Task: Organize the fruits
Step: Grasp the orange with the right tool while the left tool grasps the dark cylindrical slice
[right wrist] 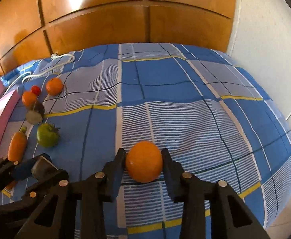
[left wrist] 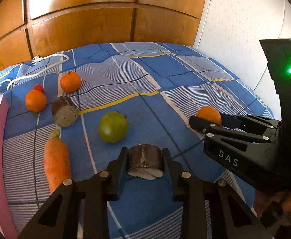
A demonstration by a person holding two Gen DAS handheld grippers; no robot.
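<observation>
Nearest the lens, left gripper (left wrist: 145,159) is clamping a dark-skinned cut chunk (left wrist: 145,158), pale cut face toward the camera, pads pressing both sides, piece sitting at or just off the bedspread (left wrist: 185,75). Going left to right in the left wrist view: pink box edge (left wrist: 0,149) is hugging the left border, then a carrot (left wrist: 56,161) lying lengthwise, two oranges (left wrist: 35,101) with a small red fruit (left wrist: 38,88) tucked behind the nearer one, a second cut chunk (left wrist: 65,112), a green fruit (left wrist: 113,127) mid-bed. On the right, right gripper (right wrist: 143,164) is squeezing an orange (right wrist: 144,161) across its middle, apparently resting on the sheet. Both grippers clenched on loads, neither one free. Risks, my read: round orange is riding on narrow pads, so any tilt or fast swing could be rolling it out; chunk is short and smooth-skinned, could be twisting in the grip. Grippers are working close together, so crossing paths could be knocking one load loose. Soft wrinkled sheet means anything dropped is rolling off unpredictably, maybe toward the bed's right edge. Surface is a blue checked bedspread with yellow lines, a white cable (left wrist: 43,67) lying at the far left, wooden wardrobe panels (left wrist: 105,20) behind, white wall (left wrist: 235,29) to the right.
</observation>
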